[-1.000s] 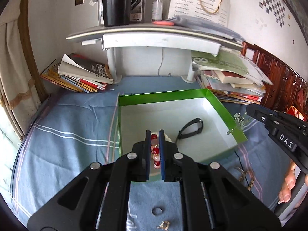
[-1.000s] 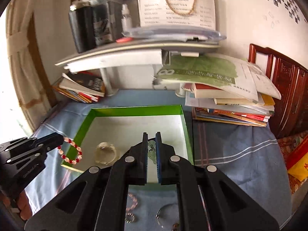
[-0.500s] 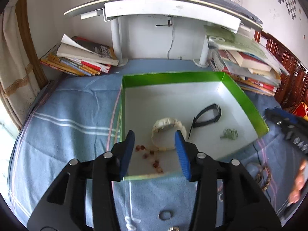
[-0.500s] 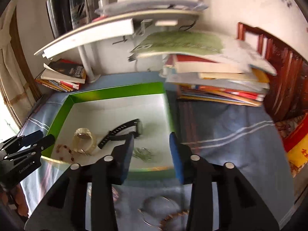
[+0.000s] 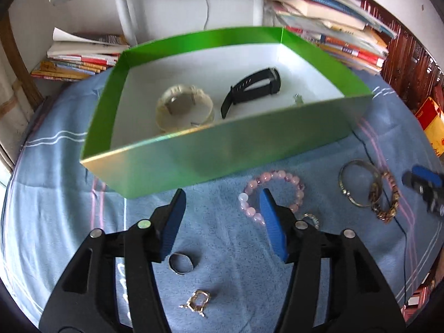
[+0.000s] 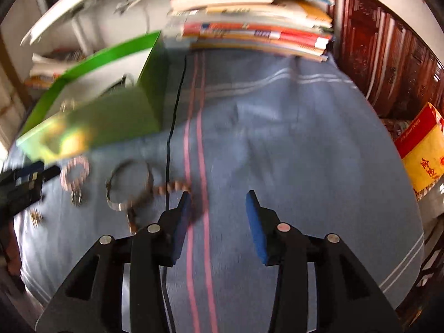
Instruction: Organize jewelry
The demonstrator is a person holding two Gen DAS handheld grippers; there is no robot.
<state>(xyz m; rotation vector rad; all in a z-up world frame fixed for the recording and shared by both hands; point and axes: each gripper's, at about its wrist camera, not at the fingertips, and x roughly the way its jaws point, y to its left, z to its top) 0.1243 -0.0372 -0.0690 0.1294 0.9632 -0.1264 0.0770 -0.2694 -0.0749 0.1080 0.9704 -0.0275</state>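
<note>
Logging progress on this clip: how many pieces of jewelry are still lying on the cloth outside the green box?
6, perhaps more hidden: pink bead bracelet, small sparkly ring beside it, silver bangle, brown bead bracelet overlapping it, silver ring, gold clasp.

right wrist view motion-blurred: box (image 6: 91,116) contents unreadable, bracelets (image 6: 75,173) smeared. left view: box (image 5: 222,149) near wall hides front floor; small trinket (image 5: 298,98) half hidden; right gripper (image 5: 424,184) cut by edge.
</note>
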